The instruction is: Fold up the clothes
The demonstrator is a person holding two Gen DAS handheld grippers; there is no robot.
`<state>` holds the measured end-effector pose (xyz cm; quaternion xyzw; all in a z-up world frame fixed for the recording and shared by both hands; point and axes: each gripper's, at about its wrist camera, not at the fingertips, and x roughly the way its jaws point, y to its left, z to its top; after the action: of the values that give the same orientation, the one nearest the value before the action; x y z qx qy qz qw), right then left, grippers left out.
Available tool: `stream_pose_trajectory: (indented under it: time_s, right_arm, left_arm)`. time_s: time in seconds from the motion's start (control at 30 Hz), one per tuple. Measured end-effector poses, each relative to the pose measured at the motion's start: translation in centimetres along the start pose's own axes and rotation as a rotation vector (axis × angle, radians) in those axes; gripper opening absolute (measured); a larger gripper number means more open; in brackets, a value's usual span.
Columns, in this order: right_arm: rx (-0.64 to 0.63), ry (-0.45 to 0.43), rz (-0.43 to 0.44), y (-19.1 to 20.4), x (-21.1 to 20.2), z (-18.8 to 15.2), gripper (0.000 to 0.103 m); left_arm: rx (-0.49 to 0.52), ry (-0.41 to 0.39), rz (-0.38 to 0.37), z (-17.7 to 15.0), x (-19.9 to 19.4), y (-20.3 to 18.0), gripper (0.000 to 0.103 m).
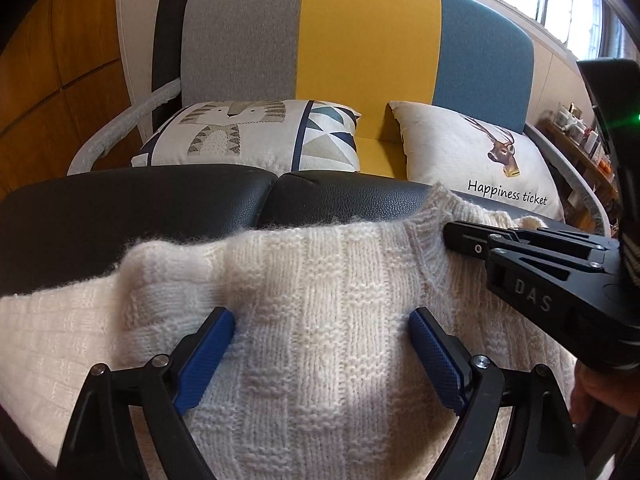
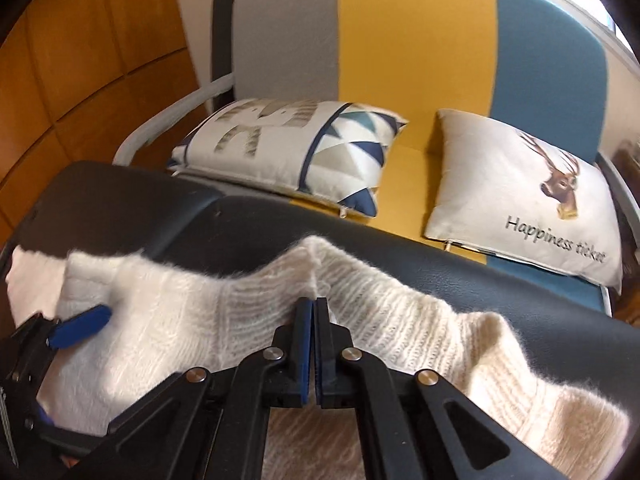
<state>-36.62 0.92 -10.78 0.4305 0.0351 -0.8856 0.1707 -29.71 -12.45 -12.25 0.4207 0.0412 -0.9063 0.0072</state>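
Cream knit sweater (image 1: 304, 320) lying on black padded tabletop (image 1: 120, 208), right hand-held gripper (image 2: 313, 305) pinching its collar, left hand-held gripper (image 1: 320, 344) gaping above, likely needing a shoulder grasp next.

Both wrist views look steeply down, close over the sweater (image 1: 304, 320), facing the sofa (image 2: 416, 40).

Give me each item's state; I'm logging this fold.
Sweater: spread on the black bench, neckline bunched, unfolded.
Left gripper: open, pads resting on the knit.
Right gripper: shut at the sweater's collar.
Tiger cushion: lying on the sofa.
Deer cushion: lying on the sofa.
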Motion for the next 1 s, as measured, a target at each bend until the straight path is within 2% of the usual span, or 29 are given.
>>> stream_pose_trajectory:
  time_s: [0.07,0.1,0.13,0.2,0.23,0.3,0.37,0.5,0.57,0.7,0.8,0.87,0.9,0.93,1.0]
  right_arm:
    - [0.010,-0.008,0.003,-0.2,-0.4,0.1,0.000]
    - [0.018,-0.021,0.014,-0.5,-1.0,0.1,0.004]
    - [0.032,-0.051,0.033,-1.0,-2.0,-0.1,0.013]
    - [0.081,-0.126,0.082,-2.4,-5.1,-0.9,0.014]
    - [0.107,-0.145,0.066,-3.3,-6.4,-1.3,0.014]
    - [0.154,-0.133,-0.003,-5.2,-8.2,-2.4,0.014]
    - [0.175,-0.095,-0.036,-6.6,-8.7,-3.3,0.014]
    - [0.074,-0.020,-0.040,-6.2,-6.6,-3.8,0.010]
    - [0.087,0.010,-0.055,-6.2,-5.1,-3.5,0.010]
    - [0.084,-0.012,-0.100,-6.7,-3.3,-3.3,0.007]
    - [0.106,-0.025,-0.080,-7.1,-3.1,-3.5,0.007]
    - [0.161,-0.016,-0.011,-8.1,-3.7,-3.5,0.011]
    - [0.190,-0.011,0.015,-8.5,-4.2,-3.7,0.013]
    - [0.214,-0.017,0.036,-8.8,-5.1,-4.0,0.020]
    - [0.221,-0.051,0.027,-9.0,-7.6,-5.4,0.021]
  left_arm:
    - [-0.001,0.000,0.000,0.1,0.0,0.1,0.091]
    - [-0.001,0.000,0.001,0.1,0.0,0.1,0.091]
    - [-0.002,0.000,0.002,0.1,0.0,0.1,0.092]
    - [-0.004,0.001,0.002,0.0,0.1,0.1,0.092]
    - [-0.004,0.000,0.003,0.1,0.0,0.1,0.092]
    - [-0.004,-0.001,0.007,0.1,0.0,0.0,0.092]
    - [-0.004,-0.003,0.009,0.1,0.0,0.0,0.093]
    - [-0.003,-0.003,0.013,0.1,0.0,0.0,0.093]
    - [-0.003,-0.004,0.013,0.1,0.0,0.0,0.093]
    - [0.000,-0.008,0.019,0.1,0.0,0.0,0.094]
    - [0.005,-0.010,0.029,0.1,0.1,-0.1,0.095]
    - [0.005,-0.011,0.032,0.1,0.1,-0.2,0.095]
    - [0.005,-0.011,0.033,0.1,0.1,-0.2,0.095]
    - [0.004,-0.011,0.032,0.1,0.1,-0.2,0.095]
    - [0.007,-0.010,0.037,0.2,0.1,-0.2,0.095]
